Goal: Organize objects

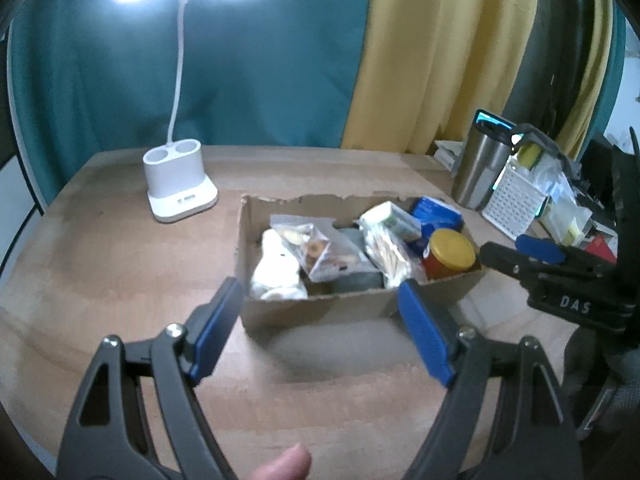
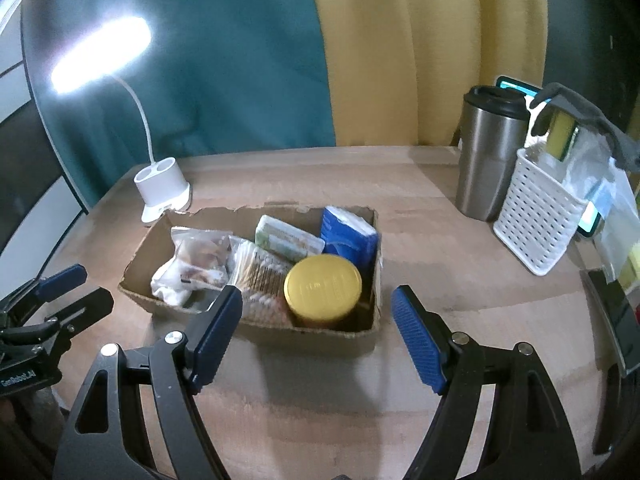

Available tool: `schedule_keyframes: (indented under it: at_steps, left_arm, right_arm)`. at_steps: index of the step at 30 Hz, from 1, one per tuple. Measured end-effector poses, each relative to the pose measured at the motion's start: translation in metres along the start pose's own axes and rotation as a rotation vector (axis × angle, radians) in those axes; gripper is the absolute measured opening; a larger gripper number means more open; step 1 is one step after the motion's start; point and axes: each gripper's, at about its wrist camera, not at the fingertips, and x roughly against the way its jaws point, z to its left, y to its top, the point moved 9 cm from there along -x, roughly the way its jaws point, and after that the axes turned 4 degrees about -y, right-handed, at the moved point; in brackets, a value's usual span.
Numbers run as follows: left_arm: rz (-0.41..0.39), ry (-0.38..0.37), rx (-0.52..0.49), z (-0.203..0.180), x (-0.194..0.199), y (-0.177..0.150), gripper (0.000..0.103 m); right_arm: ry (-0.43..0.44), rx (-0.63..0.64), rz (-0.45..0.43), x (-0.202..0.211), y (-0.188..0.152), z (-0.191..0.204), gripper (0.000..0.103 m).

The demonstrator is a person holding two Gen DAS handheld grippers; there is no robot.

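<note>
A shallow cardboard box (image 1: pixel 320 308) (image 2: pixel 328 334) sits mid-table. It holds a yellow-lidded jar (image 1: pixel 450 252) (image 2: pixel 322 286), a blue packet (image 1: pixel 436 210) (image 2: pixel 348 236), a pack of cotton swabs (image 1: pixel 386 252) (image 2: pixel 260 272), a green-white packet (image 1: pixel 394 220) (image 2: pixel 288 236) and clear snack bags (image 1: pixel 320 248) (image 2: pixel 196 260). My left gripper (image 1: pixel 320 292) is open and empty, just short of the box's near wall. My right gripper (image 2: pixel 316 300) is open and empty, above the box's near right corner. It also shows in the left wrist view (image 1: pixel 516 252).
A lit white desk lamp (image 1: pixel 178 182) (image 2: pixel 162 188) stands behind the box to the left. A steel tumbler (image 1: pixel 482 168) (image 2: pixel 490 152) and a white perforated basket (image 1: pixel 510 200) (image 2: pixel 536 220) with a sponge stand at the right, with more clutter beyond. Curtains hang behind the table.
</note>
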Motion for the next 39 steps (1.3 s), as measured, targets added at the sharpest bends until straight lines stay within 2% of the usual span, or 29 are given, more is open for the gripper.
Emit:
schedule_keyframes:
  at_steps: [19,39]
  left_arm:
    - [-0.01,-0.013,-0.013,-0.028,0.028,-0.04,0.081]
    - [-0.044,0.006,-0.028,-0.032,0.055,-0.044,0.081]
  right_arm:
    - [0.02,0.032,-0.005,0.039,-0.05,0.002,0.08]
    - [0.04,0.045,-0.027,0.068,-0.073,0.01,0.08]
